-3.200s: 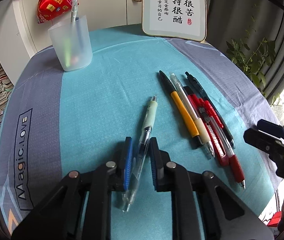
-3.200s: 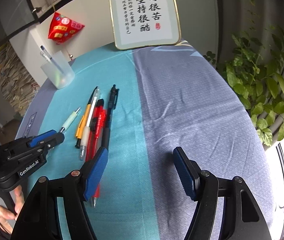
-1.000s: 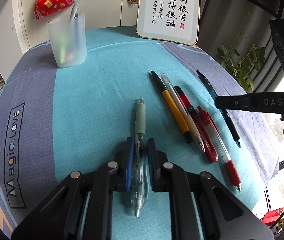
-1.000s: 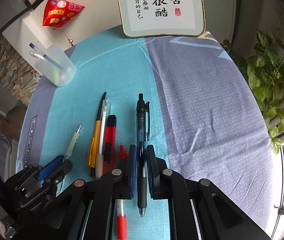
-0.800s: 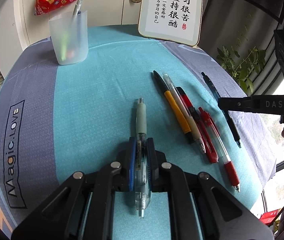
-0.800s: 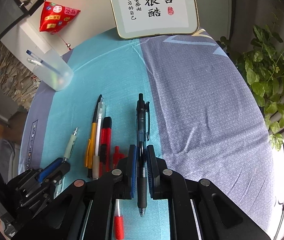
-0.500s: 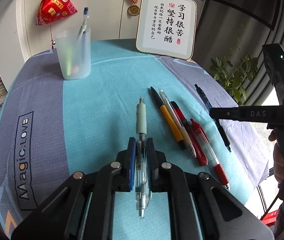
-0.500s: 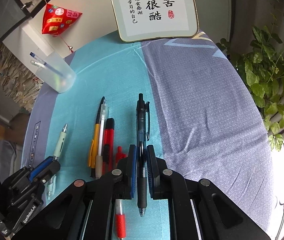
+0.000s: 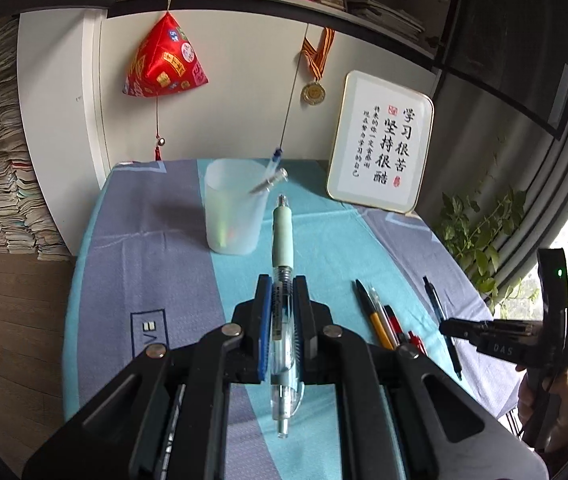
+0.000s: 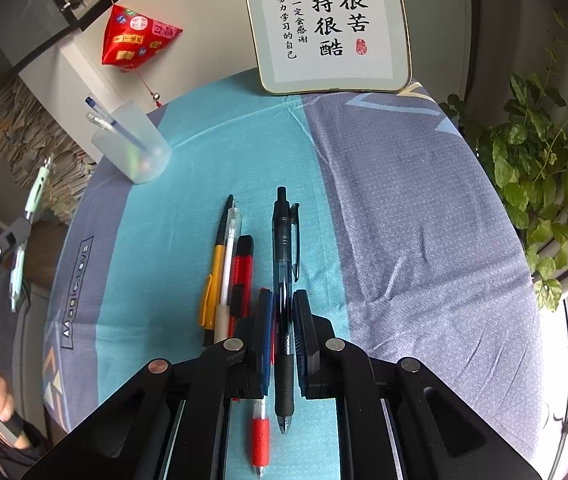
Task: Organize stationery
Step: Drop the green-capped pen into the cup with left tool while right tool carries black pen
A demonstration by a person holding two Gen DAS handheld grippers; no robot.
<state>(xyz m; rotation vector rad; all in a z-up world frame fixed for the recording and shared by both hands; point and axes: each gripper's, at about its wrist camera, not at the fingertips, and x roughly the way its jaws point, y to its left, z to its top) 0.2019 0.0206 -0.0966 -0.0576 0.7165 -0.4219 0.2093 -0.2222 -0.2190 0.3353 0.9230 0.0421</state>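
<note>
- Cup [image 9: 232,208] stands upright at the table's [image 9: 164,216] far end, two pens inside.
- Left gripper [image 9: 282,312] clamps the green-grip pen [image 9: 282,236], airborne, aimed cupward: tip it vertical over the rim before letting go.
- Right gripper [image 10: 282,320] pinches the dark pen [image 10: 282,248] low beside the remaining pens [image 10: 226,264]; hold back until the rim is free.

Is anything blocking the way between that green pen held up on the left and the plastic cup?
Nothing visible does. The green-grip pen points at the frosted cup over bare tablecloth. Two pens already lean inside the cup, leaving most of its mouth free.
</note>
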